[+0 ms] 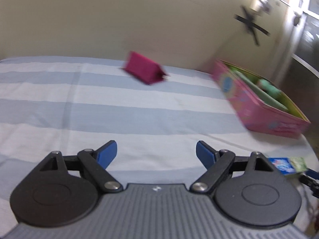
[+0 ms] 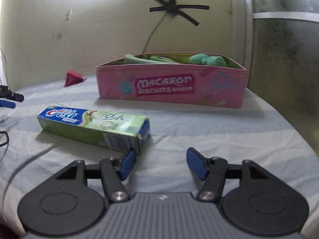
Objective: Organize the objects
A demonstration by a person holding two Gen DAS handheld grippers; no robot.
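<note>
A green and blue toothpaste box (image 2: 93,128) lies flat on the striped sheet, just ahead and left of my right gripper (image 2: 159,163), which is open with nothing between its fingers. Its left blue pad (image 2: 127,164) sits close to the box's near corner. Behind stands a pink macaron biscuit box (image 2: 171,86) holding green items. My left gripper (image 1: 156,154) is open and empty over the sheet. A magenta pouch (image 1: 144,68) lies far ahead of it; the pink box (image 1: 257,107) is at its right. The toothpaste box's end (image 1: 287,164) shows at the right edge.
The striped bed sheet (image 1: 99,107) ends at a cream wall with black tape and a cable (image 2: 175,10). A dark window pane (image 2: 285,49) stands right of the pink box. The other gripper's tips (image 2: 10,99) show at the left edge, near a dark cord (image 2: 5,138).
</note>
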